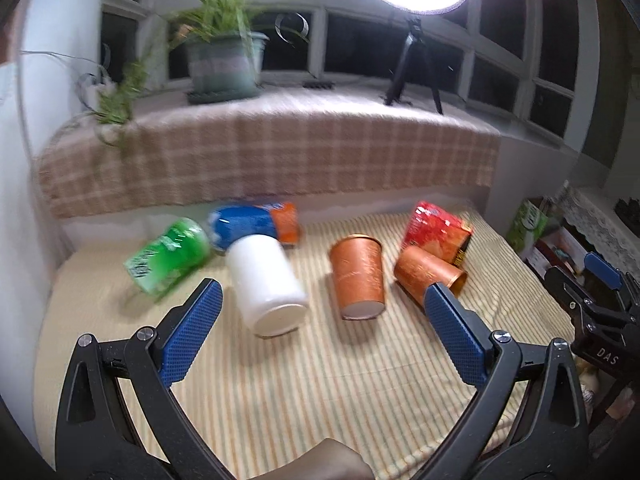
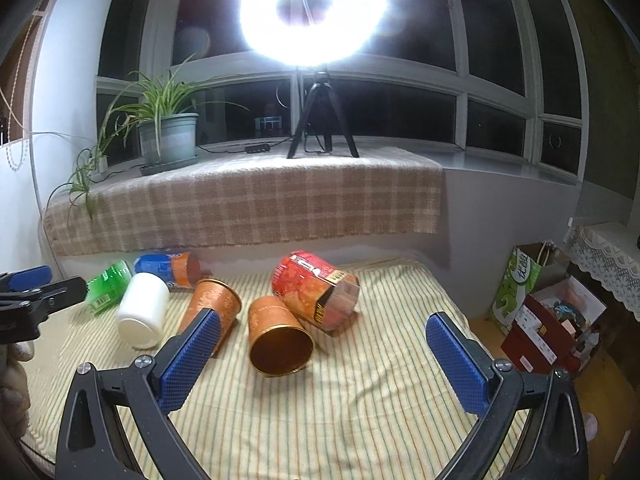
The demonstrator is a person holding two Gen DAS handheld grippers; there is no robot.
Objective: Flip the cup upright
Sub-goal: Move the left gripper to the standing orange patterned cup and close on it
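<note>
Several cups lie tipped over on a striped cloth [image 1: 320, 380]. A white cup [image 1: 270, 284] [image 2: 142, 310] lies on its side. One copper cup [image 1: 358, 276] [image 2: 210, 308] lies with its base toward the left camera. A second copper cup [image 1: 424, 274] [image 2: 278, 334] lies on its side, its open mouth facing the right camera. My left gripper [image 1: 324, 300] is open and empty, just short of the white and first copper cups. My right gripper [image 2: 324, 332] is open and empty, close in front of the second copper cup.
A green cup [image 1: 168, 254] [image 2: 108, 284], a blue-and-orange cup [image 1: 256, 224] [image 2: 170, 266] and a red cup [image 1: 436, 232] [image 2: 316, 288] also lie tipped over. Behind is a plaid-covered sill [image 2: 248, 200] with a plant [image 2: 168, 136] and ring light tripod [image 2: 322, 120]. Boxes [image 2: 548, 320] stand at the right.
</note>
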